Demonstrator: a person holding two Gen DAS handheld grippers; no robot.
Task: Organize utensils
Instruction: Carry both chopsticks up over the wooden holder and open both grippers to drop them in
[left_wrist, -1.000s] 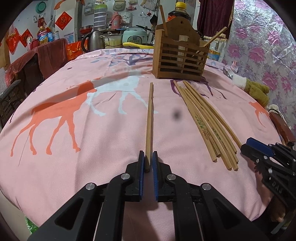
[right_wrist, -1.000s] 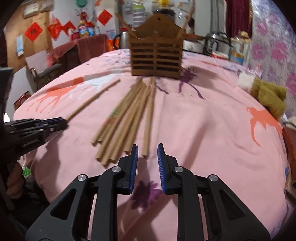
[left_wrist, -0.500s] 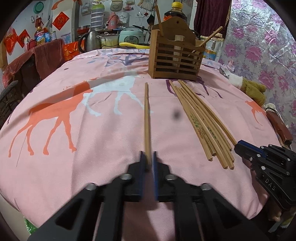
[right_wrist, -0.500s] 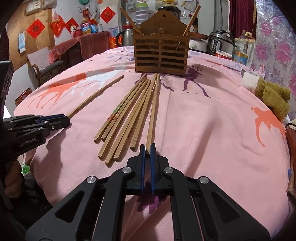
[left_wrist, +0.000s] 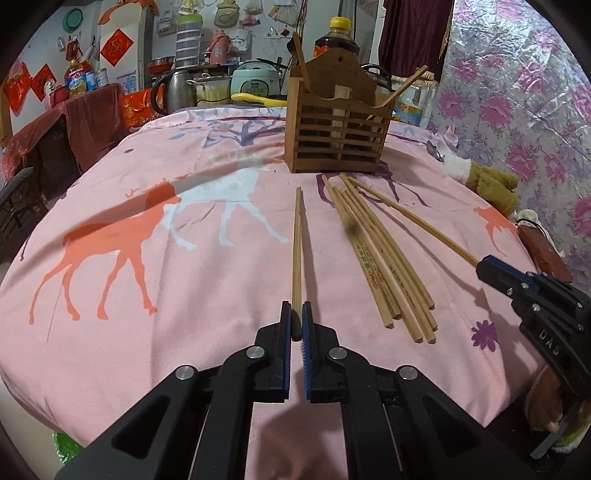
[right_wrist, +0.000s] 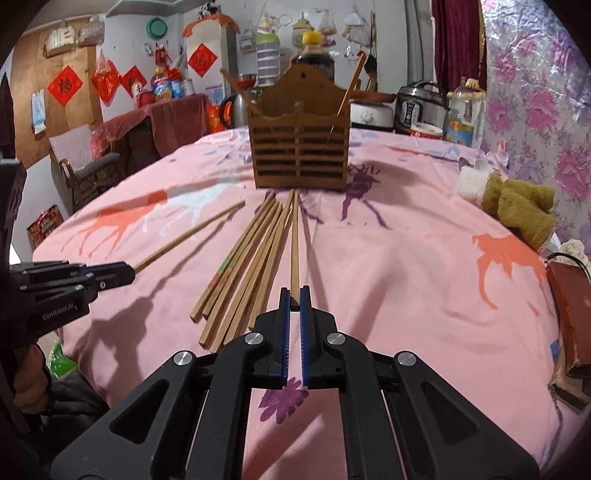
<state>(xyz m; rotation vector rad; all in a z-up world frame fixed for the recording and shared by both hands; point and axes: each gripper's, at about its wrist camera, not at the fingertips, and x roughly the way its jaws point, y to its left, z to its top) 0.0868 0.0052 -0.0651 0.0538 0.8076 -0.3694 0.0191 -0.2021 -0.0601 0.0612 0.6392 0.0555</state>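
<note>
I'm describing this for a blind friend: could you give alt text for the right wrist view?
The right gripper pinches one chopstick by its end, pointing toward a wooden holder on a pink tablecloth. More chopsticks lie loose alongside.

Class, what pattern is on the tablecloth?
Pink tablecloth with orange and white deer; clearest in the left wrist view.

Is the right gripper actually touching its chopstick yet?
Touching. The right wrist view shows the right gripper with both blue pads clamped on the end of the chopstick.
</note>
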